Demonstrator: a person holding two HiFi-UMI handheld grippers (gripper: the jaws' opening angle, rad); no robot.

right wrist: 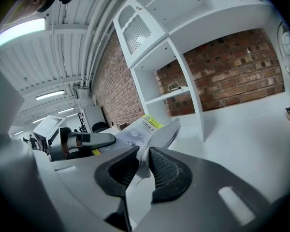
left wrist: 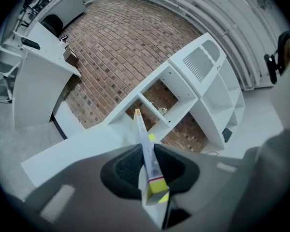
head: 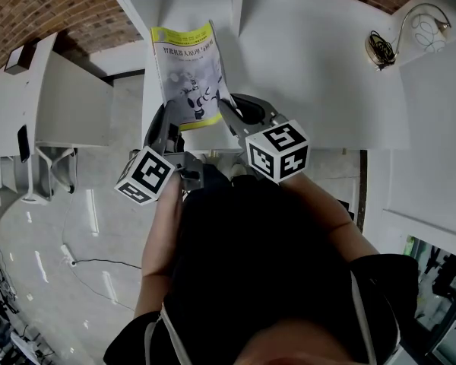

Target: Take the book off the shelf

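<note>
While the left tool (head: pixel 166 126) and right tool (head: pixel 234 111) each clench a lower corner of the yellow-and-white book (head: pixel 184 71), it hangs upper centre of frame before the white shelf (head: pixel 182 6). Withdrawal seems underway; next, pull it clear with even grips.

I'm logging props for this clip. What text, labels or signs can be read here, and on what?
On the book cover: dark characters near its top, too blurred to read.
On its spine, left gripper view: print too small to read.
On the marker cubes: black-and-white patterns, no words.
</note>
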